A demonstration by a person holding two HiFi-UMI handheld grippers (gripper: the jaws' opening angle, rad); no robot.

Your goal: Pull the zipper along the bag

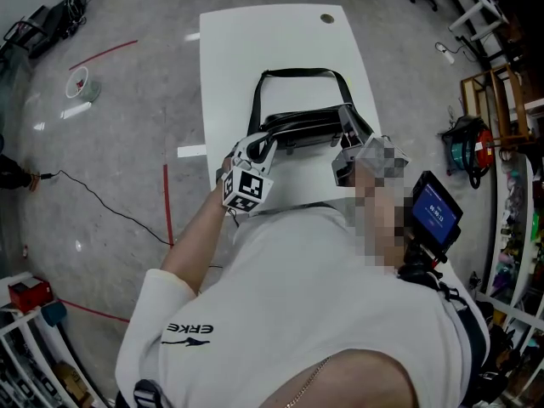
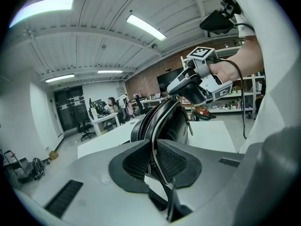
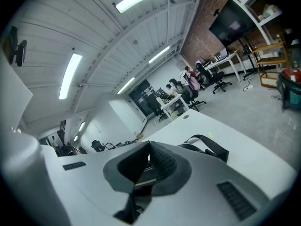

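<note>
Jaws both pinch the bag (image 2: pixel 171 124), slider hidden.

Left claw (image 1: pixel 259 150) and right claw (image 1: pixel 347 145) — both clamped shut, side by side.

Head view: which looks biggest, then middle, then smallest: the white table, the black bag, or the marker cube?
1. white table
2. black bag
3. marker cube, though it sits nearer the camera
</note>
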